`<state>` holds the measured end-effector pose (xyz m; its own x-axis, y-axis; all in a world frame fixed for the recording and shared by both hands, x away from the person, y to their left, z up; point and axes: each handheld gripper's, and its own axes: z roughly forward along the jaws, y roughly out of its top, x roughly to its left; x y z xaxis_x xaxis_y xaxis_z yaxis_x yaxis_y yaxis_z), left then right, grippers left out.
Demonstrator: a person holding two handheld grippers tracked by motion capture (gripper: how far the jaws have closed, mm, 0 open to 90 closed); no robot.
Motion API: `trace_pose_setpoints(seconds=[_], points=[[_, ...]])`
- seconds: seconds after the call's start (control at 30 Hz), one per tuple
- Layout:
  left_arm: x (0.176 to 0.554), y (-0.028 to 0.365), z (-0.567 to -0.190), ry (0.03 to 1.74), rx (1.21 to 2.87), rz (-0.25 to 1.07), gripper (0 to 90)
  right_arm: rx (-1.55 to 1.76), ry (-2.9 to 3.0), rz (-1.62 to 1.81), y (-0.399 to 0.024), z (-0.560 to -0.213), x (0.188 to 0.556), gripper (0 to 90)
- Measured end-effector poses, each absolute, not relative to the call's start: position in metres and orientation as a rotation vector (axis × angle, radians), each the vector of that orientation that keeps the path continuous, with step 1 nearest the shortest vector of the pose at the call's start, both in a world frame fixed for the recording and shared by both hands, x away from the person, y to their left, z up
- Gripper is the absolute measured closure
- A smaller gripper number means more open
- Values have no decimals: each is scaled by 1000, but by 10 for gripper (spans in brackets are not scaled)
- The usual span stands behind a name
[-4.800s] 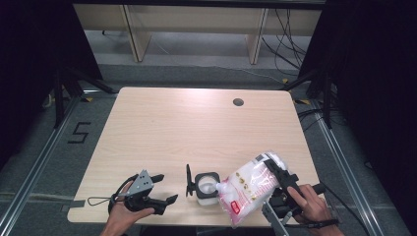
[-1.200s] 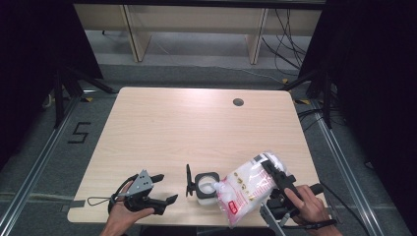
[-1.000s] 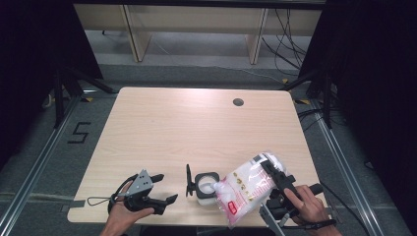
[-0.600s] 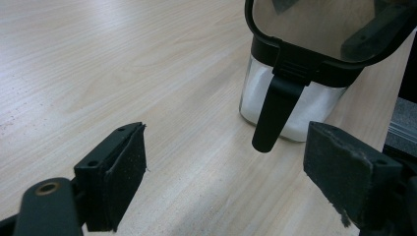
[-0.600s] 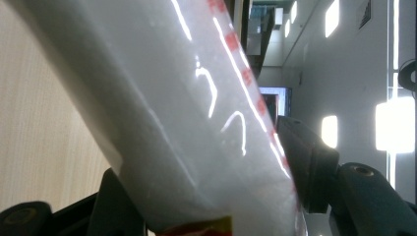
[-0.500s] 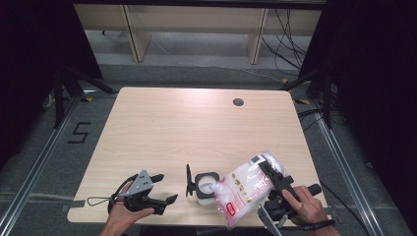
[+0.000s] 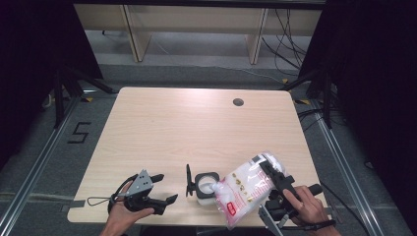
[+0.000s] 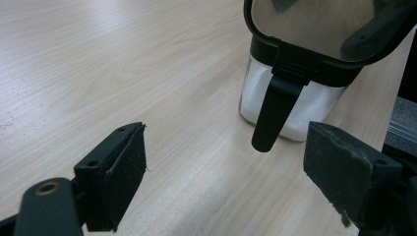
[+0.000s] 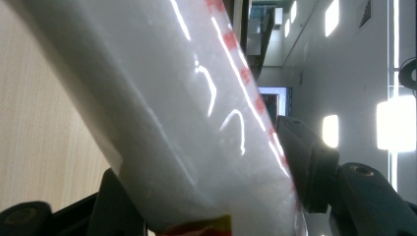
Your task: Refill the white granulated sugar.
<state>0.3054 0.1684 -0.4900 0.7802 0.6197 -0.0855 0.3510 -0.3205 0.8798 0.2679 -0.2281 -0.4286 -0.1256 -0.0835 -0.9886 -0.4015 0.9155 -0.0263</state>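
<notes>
Two claws are at work along the near edge of the table (image 7: pixel 147 128), and, going from left to right, the left claw (image 7: pixel 160 189) comes first: it rests low on the wood in the person's left hand (image 7: pixel 125 214), its jaws spread wide with nothing between them. In the left gripper view the jar (image 8: pixel 290 105) stands a little ahead of those pads and off to their right, upright, its hinged lid (image 8: pixel 319 24) thrown back and a black latch tab (image 8: pixel 270 115) hanging down its front. Next in the high view comes the jar (image 7: pixel 206 186) itself, between the two claws, its mouth open upward. Right of it the bag (image 7: pixel 248 187) of white grains is clamped across its upper part by the right claw (image 7: pixel 270 172), whose pads press on the plastic from both sides. The bag's long axis slopes down from that claw toward the jar, so its lower corner sits at the jar's rim on the claw's left. The pour likely depends on keeping that corner over the mouth; the right hand (image 7: pixel 305 204) is the one placed to do it.
</notes>
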Motion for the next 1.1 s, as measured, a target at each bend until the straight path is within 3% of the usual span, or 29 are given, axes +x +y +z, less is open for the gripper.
trace_pose_setpoints(seconds=[1.1], points=[[305,168,-489,736,1943,331,158,-328,1712,280,-233,-428,269,453]])
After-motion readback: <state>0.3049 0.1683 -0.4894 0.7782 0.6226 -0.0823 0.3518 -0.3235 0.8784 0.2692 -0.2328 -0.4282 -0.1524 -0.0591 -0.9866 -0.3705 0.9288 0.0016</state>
